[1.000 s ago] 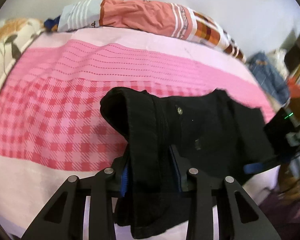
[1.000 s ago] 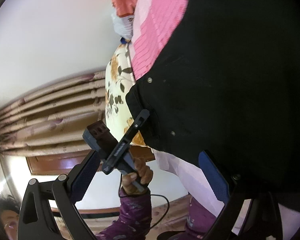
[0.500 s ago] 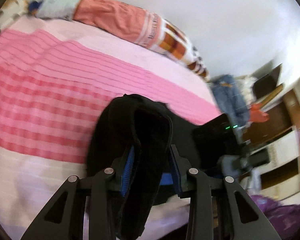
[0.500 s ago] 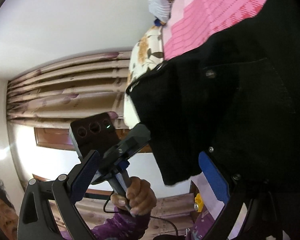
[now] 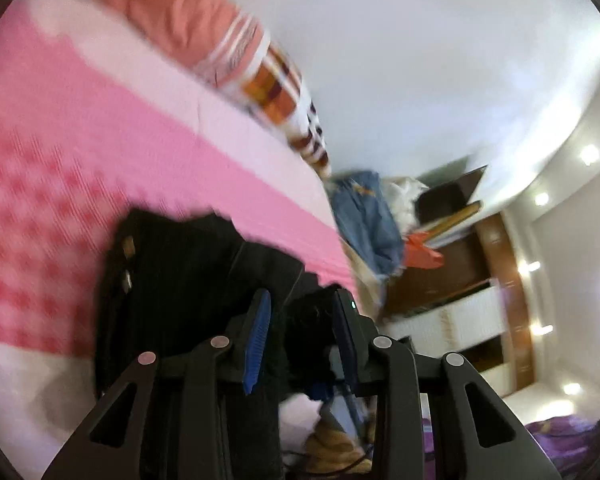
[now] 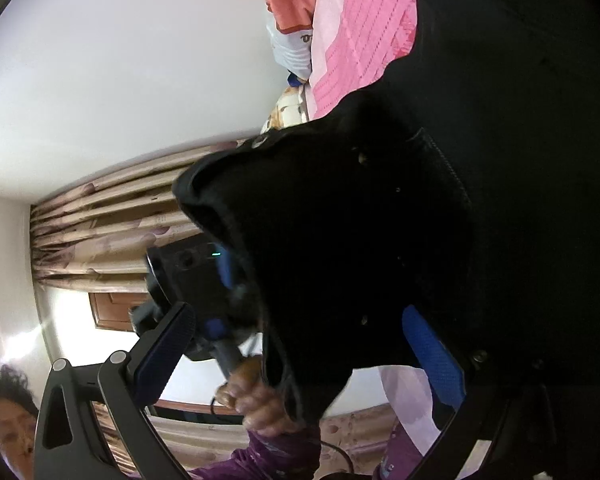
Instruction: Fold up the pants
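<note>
The black pants (image 5: 180,280) lie bunched on the pink checked bed sheet (image 5: 80,152), blurred in the left wrist view. My left gripper (image 5: 302,294) is shut on a thick fold of them, and dark cloth fills the gap between its blue pads. In the right wrist view the pants (image 6: 360,240) hang close in front and fill the right side. The left gripper (image 6: 204,276) clamps their edge there, held by a hand (image 6: 256,396). My right gripper (image 6: 300,312) stands wide open; the cloth hangs between its fingers and lies over the right pad (image 6: 432,356).
A rolled orange and striped quilt (image 5: 188,20) lies along the bed's far side by the white wall. Beyond the bed's right end are a blue garment heap (image 5: 364,216) and brown cabinets (image 5: 460,292). Curtains (image 6: 112,216) and a person in a purple sleeve (image 6: 268,460) show behind the left gripper.
The left gripper has risen and swung to the right with the pants fold still clamped, ending close in front of the right gripper. The right gripper's fingers stay wide apart.
</note>
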The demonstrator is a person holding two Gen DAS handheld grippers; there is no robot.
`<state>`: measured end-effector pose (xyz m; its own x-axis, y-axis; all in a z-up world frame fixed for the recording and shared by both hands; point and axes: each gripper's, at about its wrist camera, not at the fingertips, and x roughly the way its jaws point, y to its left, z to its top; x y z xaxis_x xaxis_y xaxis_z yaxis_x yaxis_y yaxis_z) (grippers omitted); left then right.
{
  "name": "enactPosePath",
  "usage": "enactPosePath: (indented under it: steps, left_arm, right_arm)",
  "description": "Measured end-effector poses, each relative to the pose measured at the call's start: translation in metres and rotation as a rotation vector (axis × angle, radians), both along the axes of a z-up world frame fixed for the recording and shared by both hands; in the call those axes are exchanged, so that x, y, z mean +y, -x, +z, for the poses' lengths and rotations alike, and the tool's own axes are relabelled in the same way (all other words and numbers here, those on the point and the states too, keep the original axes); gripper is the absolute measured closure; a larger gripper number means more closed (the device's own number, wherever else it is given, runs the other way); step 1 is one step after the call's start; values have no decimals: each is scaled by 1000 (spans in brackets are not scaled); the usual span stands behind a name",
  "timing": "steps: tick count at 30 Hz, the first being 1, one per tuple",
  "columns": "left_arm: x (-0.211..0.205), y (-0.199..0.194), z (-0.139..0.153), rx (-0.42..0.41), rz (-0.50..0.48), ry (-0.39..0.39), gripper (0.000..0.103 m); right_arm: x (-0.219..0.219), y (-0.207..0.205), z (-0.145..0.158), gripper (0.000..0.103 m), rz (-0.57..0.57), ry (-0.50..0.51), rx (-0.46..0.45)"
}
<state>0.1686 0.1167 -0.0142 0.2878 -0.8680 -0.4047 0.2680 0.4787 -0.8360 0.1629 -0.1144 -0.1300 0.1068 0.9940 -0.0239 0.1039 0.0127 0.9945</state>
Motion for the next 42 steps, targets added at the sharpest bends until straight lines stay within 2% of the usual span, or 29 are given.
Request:
enactPosePath:
  steps: [1, 4, 5, 6, 8, 9, 11, 12, 14, 16, 17, 20, 24, 26, 28, 31, 34, 35, 37, 38, 42]
  left_arm:
    - [4, 0, 8, -35, 20, -40, 71]
    - [12, 6, 24, -183, 126, -306, 64]
    - [21, 7, 18, -185, 170, -311, 54]
    - [31, 4, 8, -146, 204, -264, 46]
    - [53, -3, -20, -27, 227, -86, 46]
    - [62, -6, -32, 18, 250, -41, 46]
    - [75, -6, -47, 61, 268, -20, 46]
    - [79, -6, -48, 55, 269, -35, 46]
    - [94, -5, -34, 4, 303, -146, 46]
    - [113, -2, -19, -40, 337, -219, 46]
    - [123, -2, -11, -52, 350, -291, 46]
    - [143, 1, -11, -51, 312, -394, 39]
    - [146, -1, -47, 25, 159, -509, 36]
    - [144, -2, -70, 94, 56, -481, 36]
    - [133, 0, -91, 150, -45, -414, 36]
    - [117, 6, -88, 77, -137, -412, 31]
    - [112, 6, -94, 116, -150, -346, 31]
    - [107, 8, -92, 97, -159, -371, 31]
    - [94, 14, -87, 28, -172, -456, 41]
    - [93, 11, -87, 23, -157, -467, 54]
    - [109, 10, -92, 69, -59, -395, 66]
  right_arm:
    - [3, -1, 0, 0, 6, 11, -1]
    - [10, -4, 5, 0, 19, 45, -19]
    - [13, -7, 6, 0, 22, 61, -22]
    - [17, -10, 7, 0, 33, 64, -23]
    - [25, -13, 10, 0, 45, 81, -34]
    - [28, -13, 12, 0, 54, 99, -42]
    - [34, -13, 16, 0, 74, 120, -54]
    - [37, -12, 18, 0, 85, 124, -62]
    - [38, -10, 20, 0, 93, 125, -67]
    - [35, -7, 17, 0, 94, 122, -54]
    - [35, -7, 15, 0, 92, 118, -46]
    - [35, -6, 10, 0, 95, 120, -36]
    - [39, -6, 9, 0, 105, 129, -30]
    - [41, -5, 11, 0, 112, 139, -30]
    - [43, -4, 11, 0, 119, 150, -27]
    - [45, -3, 12, 0, 121, 168, -22]
    - [46, -3, 11, 0, 117, 181, -9]
    - [46, -2, 11, 0, 116, 183, -6]
    - [46, -2, 12, 0, 111, 184, -1]
    - [46, -2, 12, 0, 109, 184, 1]
    - [48, -1, 14, 0, 108, 186, 1]
